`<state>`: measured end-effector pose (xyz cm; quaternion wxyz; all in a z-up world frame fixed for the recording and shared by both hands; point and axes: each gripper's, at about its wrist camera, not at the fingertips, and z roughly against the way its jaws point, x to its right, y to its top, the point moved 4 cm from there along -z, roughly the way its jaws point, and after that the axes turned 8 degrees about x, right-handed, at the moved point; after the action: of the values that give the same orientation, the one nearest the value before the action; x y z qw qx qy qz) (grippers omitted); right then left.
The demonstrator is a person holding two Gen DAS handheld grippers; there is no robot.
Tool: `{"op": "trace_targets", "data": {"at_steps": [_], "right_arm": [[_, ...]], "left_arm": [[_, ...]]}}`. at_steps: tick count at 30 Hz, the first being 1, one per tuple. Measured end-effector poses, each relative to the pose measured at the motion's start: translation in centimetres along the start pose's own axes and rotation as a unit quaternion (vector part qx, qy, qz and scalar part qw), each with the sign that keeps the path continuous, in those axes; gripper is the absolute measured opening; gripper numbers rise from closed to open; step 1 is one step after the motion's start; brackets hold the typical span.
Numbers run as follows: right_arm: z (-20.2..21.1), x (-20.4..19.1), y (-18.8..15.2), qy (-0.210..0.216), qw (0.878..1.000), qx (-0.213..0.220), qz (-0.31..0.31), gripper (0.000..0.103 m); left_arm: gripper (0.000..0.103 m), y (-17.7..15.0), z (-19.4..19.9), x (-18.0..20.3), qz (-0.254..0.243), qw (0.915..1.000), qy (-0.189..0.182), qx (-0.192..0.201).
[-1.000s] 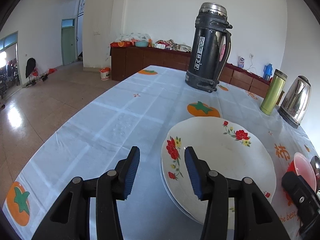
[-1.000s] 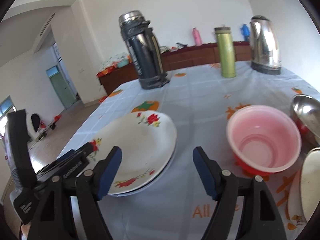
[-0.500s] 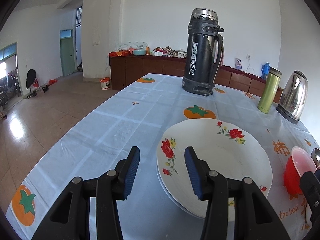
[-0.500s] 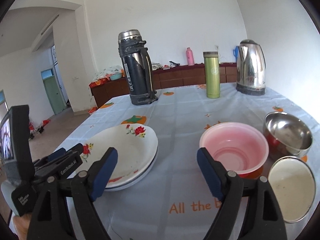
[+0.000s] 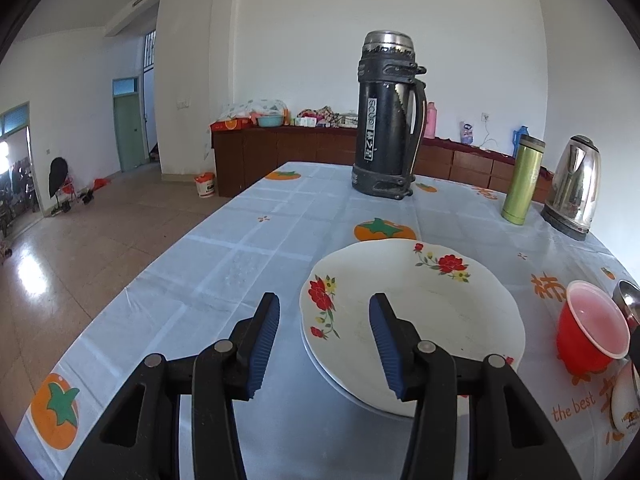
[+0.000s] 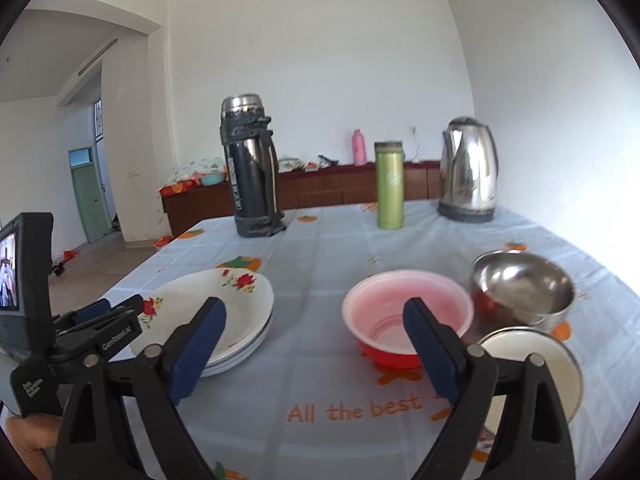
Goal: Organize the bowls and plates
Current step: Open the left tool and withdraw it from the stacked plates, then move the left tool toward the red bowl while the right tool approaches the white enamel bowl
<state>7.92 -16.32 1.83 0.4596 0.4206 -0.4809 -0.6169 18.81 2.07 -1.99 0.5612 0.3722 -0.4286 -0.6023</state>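
1. Two grippers hovered over our table (image 6: 320,248), which was covered by a pale cloth printed with orange fruit.
2. We held the left gripper (image 5: 324,338) half open above the near rim of the stacked floral plates (image 5: 440,304); nothing was between its blue pads.
3. Our right gripper (image 6: 316,344) had just been opening; its jaws stood wide and empty above the cloth.
4. We saw the red bowl (image 6: 404,312) with its pink inside just right of the plates, apart from them.
5. We noted a steel bowl (image 6: 524,288) right of the red one, very close to it, and a white enamel bowl (image 6: 540,364) nearer us.
6. We left a black thermos (image 6: 252,168), green flask (image 6: 389,184) and steel kettle (image 6: 470,172) upright along the far side.
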Motion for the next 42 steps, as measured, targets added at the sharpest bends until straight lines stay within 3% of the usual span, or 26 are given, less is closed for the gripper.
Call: {"op": "trace_targets", "data": {"at_steps": [6, 14, 16, 26, 31, 42], "right_arm": [[0.9, 0.5, -0.1, 0.002, 1.000, -0.004, 0.005, 0.095], [1.7, 0.7, -0.3, 0.005, 1.000, -0.007, 0.008, 0.095], [2.0, 0.7, -0.3, 0.006, 1.000, -0.006, 0.011, 0.095], [3.2, -0.2, -0.7, 0.015, 0.999, -0.001, 0.047, 0.095], [3.9, 0.0, -0.7, 0.021, 0.999, -0.001, 0.051, 0.095], [5.3, 2.8, -0.1, 0.005, 0.999, 0.009, 0.047, 0.095]], "left_arm": [[0.060, 0.0, 1.1, 0.5, -0.012, 0.9997, 0.003, 0.020], [0.062, -0.2, 2.3, 0.5, -0.011, 0.9996, 0.008, 0.026], [0.067, -0.3, 2.5, 0.4, -0.008, 0.9996, 0.010, 0.026], [0.068, -0.8, 3.7, 0.8, -0.003, 0.9997, 0.007, 0.025], [0.075, -1.0, 4.7, 1.0, -0.001, 0.9995, 0.008, 0.031], [0.075, -1.6, 6.4, 3.0, -0.008, 0.9991, -0.010, 0.041]]}}
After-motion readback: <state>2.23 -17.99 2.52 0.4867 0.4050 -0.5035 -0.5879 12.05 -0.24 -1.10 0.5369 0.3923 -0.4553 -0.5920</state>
